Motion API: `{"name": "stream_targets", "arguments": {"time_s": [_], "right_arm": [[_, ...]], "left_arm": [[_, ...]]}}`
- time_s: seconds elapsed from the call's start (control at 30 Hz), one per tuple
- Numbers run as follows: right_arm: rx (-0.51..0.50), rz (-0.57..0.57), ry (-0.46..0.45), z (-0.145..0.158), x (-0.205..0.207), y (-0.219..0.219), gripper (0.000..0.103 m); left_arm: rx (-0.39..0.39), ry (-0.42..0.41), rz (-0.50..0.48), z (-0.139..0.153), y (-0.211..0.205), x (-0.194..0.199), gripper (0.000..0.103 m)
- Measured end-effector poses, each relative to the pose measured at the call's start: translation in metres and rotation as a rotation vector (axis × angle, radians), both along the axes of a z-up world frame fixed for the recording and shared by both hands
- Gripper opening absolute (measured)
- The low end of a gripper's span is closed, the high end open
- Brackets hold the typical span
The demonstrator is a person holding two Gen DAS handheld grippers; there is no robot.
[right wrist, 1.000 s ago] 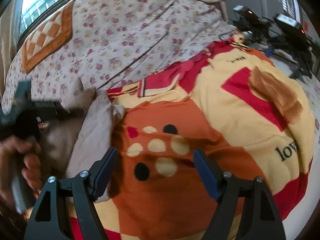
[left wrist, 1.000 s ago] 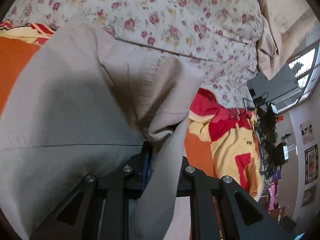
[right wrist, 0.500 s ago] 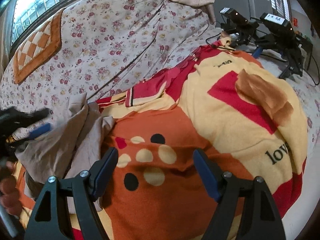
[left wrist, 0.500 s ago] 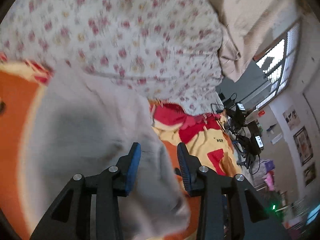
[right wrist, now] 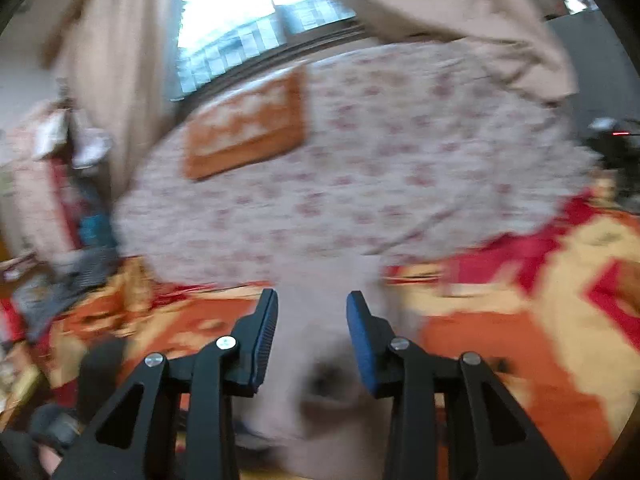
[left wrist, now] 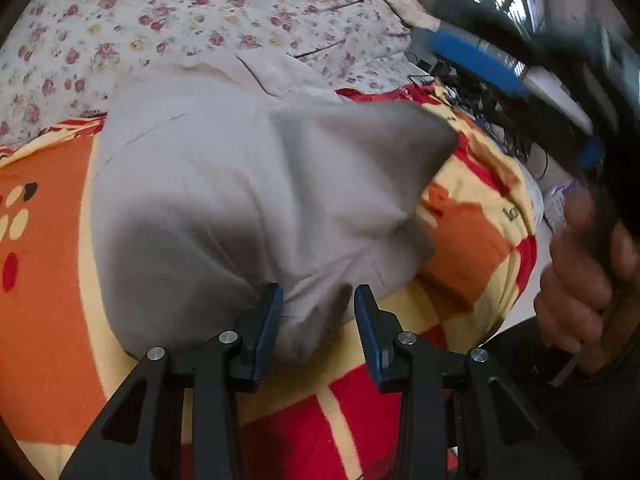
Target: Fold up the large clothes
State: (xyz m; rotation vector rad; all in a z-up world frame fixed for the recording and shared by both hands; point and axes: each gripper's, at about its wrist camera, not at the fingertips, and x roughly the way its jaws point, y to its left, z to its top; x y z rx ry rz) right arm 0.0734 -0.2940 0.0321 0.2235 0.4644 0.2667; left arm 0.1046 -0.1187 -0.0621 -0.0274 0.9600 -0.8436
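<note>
A large beige garment (left wrist: 240, 184) lies bunched on an orange, red and yellow blanket (left wrist: 44, 280). My left gripper (left wrist: 318, 320) is open, its jaws on either side of the garment's near edge, gripping nothing. The right gripper shows in the left wrist view at the upper right (left wrist: 476, 60), blurred, held by a hand (left wrist: 580, 280). In the right wrist view, which is motion-blurred, my right gripper (right wrist: 312, 328) is open with the beige garment (right wrist: 320, 320) between and under its jaws.
A floral bedsheet (left wrist: 180, 12) covers the bed behind the garment and shows in the right wrist view (right wrist: 360, 168). Cables and gear (left wrist: 500, 120) stand off the bed's right side. A window with curtains (right wrist: 248, 12) is behind the bed.
My left gripper let go of the garment and opened, now at its near edge. My right gripper swung left over the garment, and its jaws stand narrower than before.
</note>
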Motion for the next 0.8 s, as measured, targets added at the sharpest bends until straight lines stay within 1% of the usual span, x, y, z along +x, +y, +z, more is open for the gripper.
{"name": "stream_targets", "arguments": {"time_s": [0.03,0.07,0.1,0.13,0.17,0.2,0.23,0.27,0.37,0.4,0.43,0.47,0.5,0.53,0.57,0.6,0.63,0.7,0.77,0.8], "right_arm": [[-0.022,0.015,0.031,-0.006,0.007,0.007,0.036],[-0.065,0.013,0.112,-0.02,0.022,0.014,0.035],[-0.088,0.004,0.213,-0.036,0.037,0.015,0.034],[-0.108,-0.026,0.281,-0.049,0.044,0.011,0.022],[-0.146,-0.108,0.396,-0.069,0.053,0.001,0.015],[-0.142,-0.134,0.446,-0.079,0.055,-0.006,0.011],[-0.098,-0.155,0.5,-0.09,0.054,-0.019,0.007],[-0.057,-0.16,0.514,-0.094,0.05,-0.026,0.007],[-0.106,-0.157,0.506,-0.095,0.043,-0.02,0.007],[-0.104,-0.162,0.504,-0.096,0.041,-0.018,0.007],[-0.107,-0.166,0.504,-0.097,0.04,-0.018,0.007],[-0.11,-0.172,0.5,-0.098,0.038,-0.019,0.007],[-0.114,-0.177,0.5,-0.099,0.038,-0.018,0.007],[-0.124,-0.178,0.502,-0.099,0.04,-0.019,0.007],[-0.134,-0.179,0.506,-0.099,0.042,-0.02,0.007],[-0.134,-0.181,0.508,-0.1,0.041,-0.02,0.007],[-0.133,-0.182,0.508,-0.1,0.038,-0.022,0.007],[-0.126,-0.186,0.505,-0.099,0.037,-0.023,0.007],[-0.101,-0.208,0.495,-0.093,0.036,-0.025,0.007],[-0.077,-0.266,0.435,-0.077,0.034,-0.027,0.007]], "left_arm": [[-0.016,0.0,0.0,0.0,0.002,0.0,0.024],[-0.037,0.007,-0.001,0.001,0.006,0.001,0.024],[-0.056,0.016,-0.002,0.002,0.011,0.003,0.024],[-0.068,0.02,-0.001,0.003,0.015,0.003,0.024],[-0.082,0.02,0.002,0.006,0.02,0.004,0.024],[-0.1,0.007,0.016,0.01,0.025,0.003,0.024],[-0.121,-0.009,0.034,0.015,0.031,0.003,0.024],[-0.148,-0.026,0.057,0.021,0.037,0.003,0.024],[-0.229,-0.076,0.166,0.038,0.056,0.014,0.024],[-0.22,-0.079,0.198,0.039,0.057,0.022,0.024],[-0.176,-0.069,0.22,0.034,0.055,0.031,0.024],[-0.119,-0.059,0.233,0.025,0.051,0.039,0.021],[-0.031,-0.041,0.227,0.005,0.043,0.046,0.016],[0.019,-0.005,0.206,-0.016,0.038,0.048,0.015],[0.004,-0.031,0.202,-0.025,0.039,0.042,0.014],[-0.022,-0.069,0.201,-0.026,0.042,0.036,0.014],[-0.027,-0.071,0.195,-0.027,0.043,0.033,0.014],[-0.034,-0.048,0.195,-0.025,0.045,0.035,0.014],[-0.034,-0.056,0.185,-0.019,0.047,0.034,0.014],[-0.049,-0.061,0.182,-0.014,0.049,0.033,0.014]]}}
